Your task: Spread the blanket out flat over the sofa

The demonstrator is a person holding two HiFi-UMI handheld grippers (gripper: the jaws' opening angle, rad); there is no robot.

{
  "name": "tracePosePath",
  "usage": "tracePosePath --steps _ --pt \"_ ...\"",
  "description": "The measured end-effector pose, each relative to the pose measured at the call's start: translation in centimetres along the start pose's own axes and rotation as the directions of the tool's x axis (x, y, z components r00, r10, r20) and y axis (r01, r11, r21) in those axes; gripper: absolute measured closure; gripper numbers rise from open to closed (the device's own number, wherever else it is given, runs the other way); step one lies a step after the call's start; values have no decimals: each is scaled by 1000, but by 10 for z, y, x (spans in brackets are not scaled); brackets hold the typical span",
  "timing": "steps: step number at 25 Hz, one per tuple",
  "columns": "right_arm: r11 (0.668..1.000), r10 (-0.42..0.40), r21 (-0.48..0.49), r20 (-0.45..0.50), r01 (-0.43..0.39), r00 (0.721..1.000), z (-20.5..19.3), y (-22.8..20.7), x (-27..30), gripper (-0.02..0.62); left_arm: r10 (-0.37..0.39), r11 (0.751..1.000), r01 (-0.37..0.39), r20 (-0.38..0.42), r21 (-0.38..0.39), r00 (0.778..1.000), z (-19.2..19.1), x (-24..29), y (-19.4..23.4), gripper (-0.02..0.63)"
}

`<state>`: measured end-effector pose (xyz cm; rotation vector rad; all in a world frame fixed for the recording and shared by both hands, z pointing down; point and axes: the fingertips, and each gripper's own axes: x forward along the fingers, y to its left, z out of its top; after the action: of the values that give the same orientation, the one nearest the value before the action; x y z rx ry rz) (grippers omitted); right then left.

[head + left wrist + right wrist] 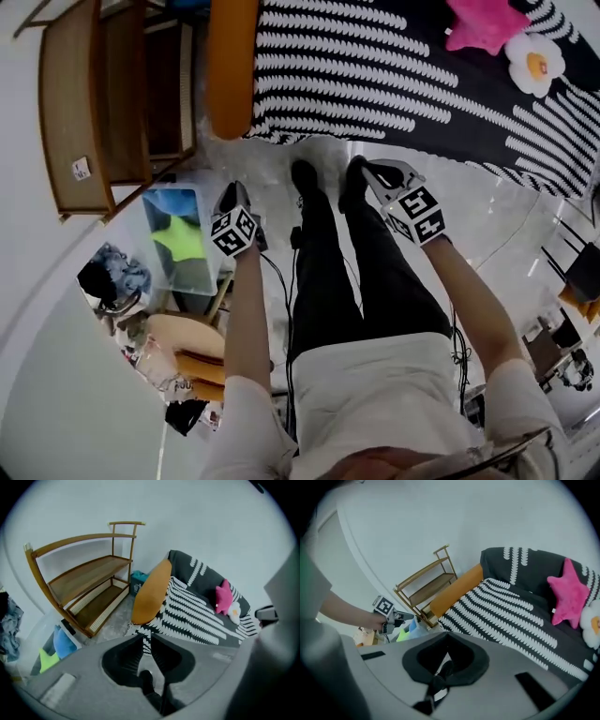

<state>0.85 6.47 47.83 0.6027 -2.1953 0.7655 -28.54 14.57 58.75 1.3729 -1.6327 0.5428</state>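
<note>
While the black-and-white blanket point(394, 75) lies spread over the sofa point(232, 66), under a pink star cushion point(483, 23), the left gripper point(234, 192) hangs above the floor, jaws narrowly apart and empty; the right gripper point(377, 173) hangs alongside, jaws together, holding nothing.

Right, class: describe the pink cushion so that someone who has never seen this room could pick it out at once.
Find the sofa with one orange arm, covered by a black blanket with white stripes. At the end far from that arm, the pink cushion sits on the blanket beside a white flower cushion with a yellow centre. It alone is bright pink and star-shaped.
</note>
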Motion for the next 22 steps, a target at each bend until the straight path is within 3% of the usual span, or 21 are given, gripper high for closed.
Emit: tracePosePath --steps 10,14,22 --pt "997 -70 22 59 69 996 63 16 -108 593 -55 993 49 53 103 997 71 -116 -91 557" --pt "996 -86 -15 107 89 990 102 26 -153 592 -87 983 71 92 168 992 109 -156 -132 557" --pt "987 -127 -66 208 143 970 153 39 -234 592 -178 963 148 122 224 976 170 -225 -194 557"
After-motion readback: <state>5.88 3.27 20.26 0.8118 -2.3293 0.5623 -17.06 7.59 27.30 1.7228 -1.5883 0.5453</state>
